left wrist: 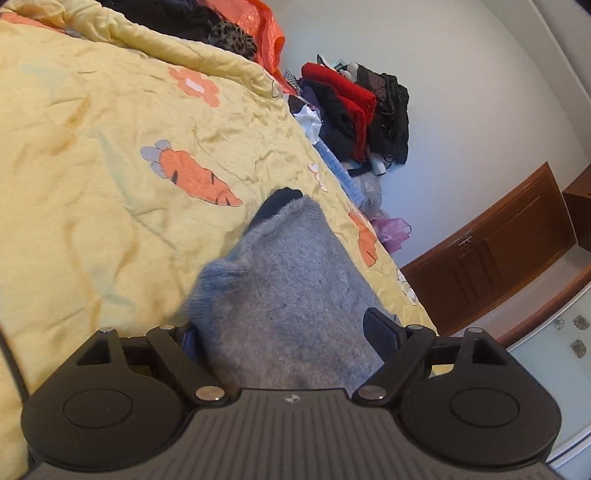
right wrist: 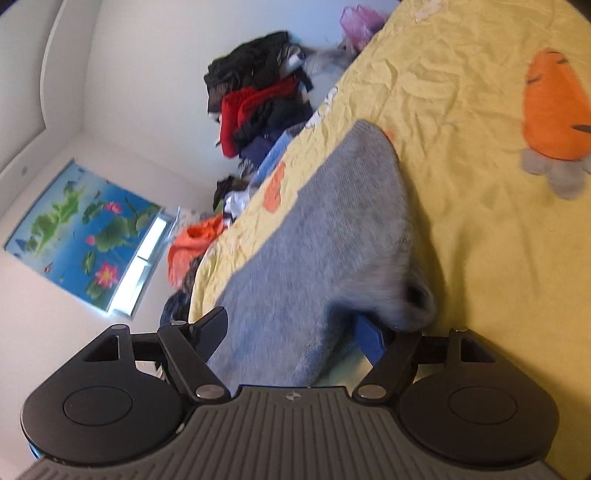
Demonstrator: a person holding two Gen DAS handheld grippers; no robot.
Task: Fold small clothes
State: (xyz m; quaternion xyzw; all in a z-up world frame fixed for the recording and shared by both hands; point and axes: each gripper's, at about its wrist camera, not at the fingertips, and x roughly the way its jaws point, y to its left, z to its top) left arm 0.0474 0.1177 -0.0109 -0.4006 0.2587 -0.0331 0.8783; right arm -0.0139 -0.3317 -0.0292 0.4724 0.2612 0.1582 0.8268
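Note:
A small grey knitted garment [left wrist: 291, 295] with a blue edge lies over the yellow carrot-print quilt [left wrist: 92, 166]. My left gripper [left wrist: 284, 332] has the cloth between its jaws; the right finger [left wrist: 380, 325] shows, the left one is hidden under the fabric. A black tip [left wrist: 282, 199] shows at the garment's far end. In the right wrist view the same grey garment [right wrist: 314, 236] runs between the jaws of my right gripper [right wrist: 291, 328], with one black finger [right wrist: 210, 328] left of it and a blue pad [right wrist: 369, 336] under a bunched corner.
A pile of red, black and dark clothes [left wrist: 354, 110] lies beyond the bed's edge against the white wall; it also shows in the right wrist view [right wrist: 258, 96]. An orange bag [left wrist: 266, 33] sits at the bed's far end. A brown wooden cabinet [left wrist: 498, 243] stands beside the bed.

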